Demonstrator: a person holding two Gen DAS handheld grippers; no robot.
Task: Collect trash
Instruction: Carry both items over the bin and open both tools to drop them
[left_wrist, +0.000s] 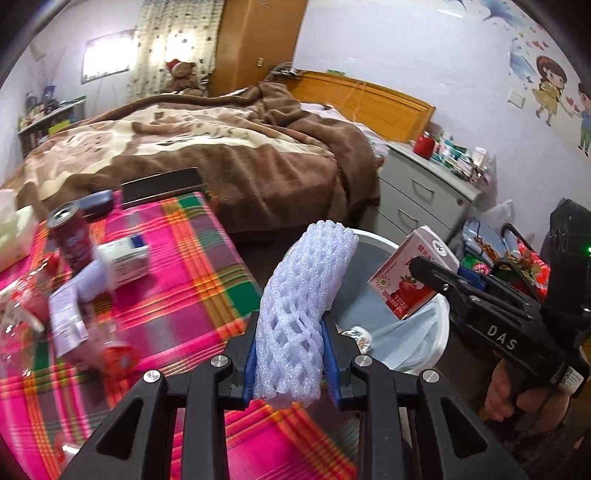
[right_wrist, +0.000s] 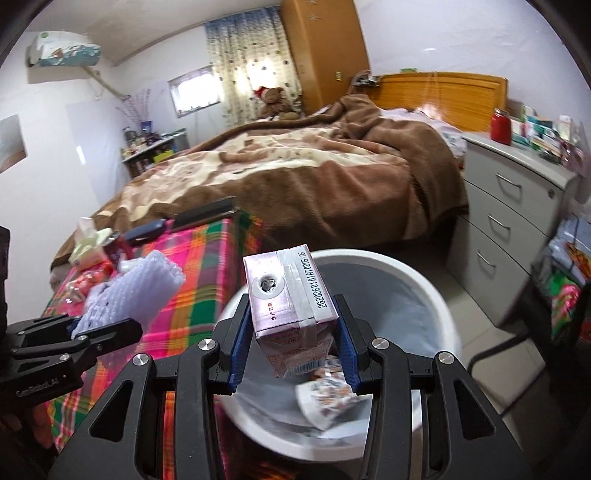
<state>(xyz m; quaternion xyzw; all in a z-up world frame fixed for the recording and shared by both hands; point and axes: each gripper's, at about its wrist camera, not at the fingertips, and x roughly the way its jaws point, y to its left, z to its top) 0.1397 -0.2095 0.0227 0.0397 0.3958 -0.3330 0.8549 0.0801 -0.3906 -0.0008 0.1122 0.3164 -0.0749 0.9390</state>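
Observation:
My left gripper (left_wrist: 291, 354) is shut on a white foam fruit net (left_wrist: 306, 302), held upright at the table's edge beside the bin; it also shows in the right wrist view (right_wrist: 133, 291). My right gripper (right_wrist: 291, 347) is shut on a strawberry milk carton (right_wrist: 288, 306) and holds it above the white trash bin (right_wrist: 436, 295). The carton (left_wrist: 410, 273) and the bin (left_wrist: 373, 240) also show in the left wrist view. A crumpled printed wrapper (right_wrist: 328, 398) lies inside the bin.
On the pink plaid tablecloth (left_wrist: 192, 266) stand a red can (left_wrist: 70, 240), a small white box (left_wrist: 125, 258), a tissue pack (right_wrist: 88, 243) and blurred wrappers (left_wrist: 70, 317). A bed (left_wrist: 207, 147) lies behind. A grey drawer unit (right_wrist: 513, 221) stands right of the bin.

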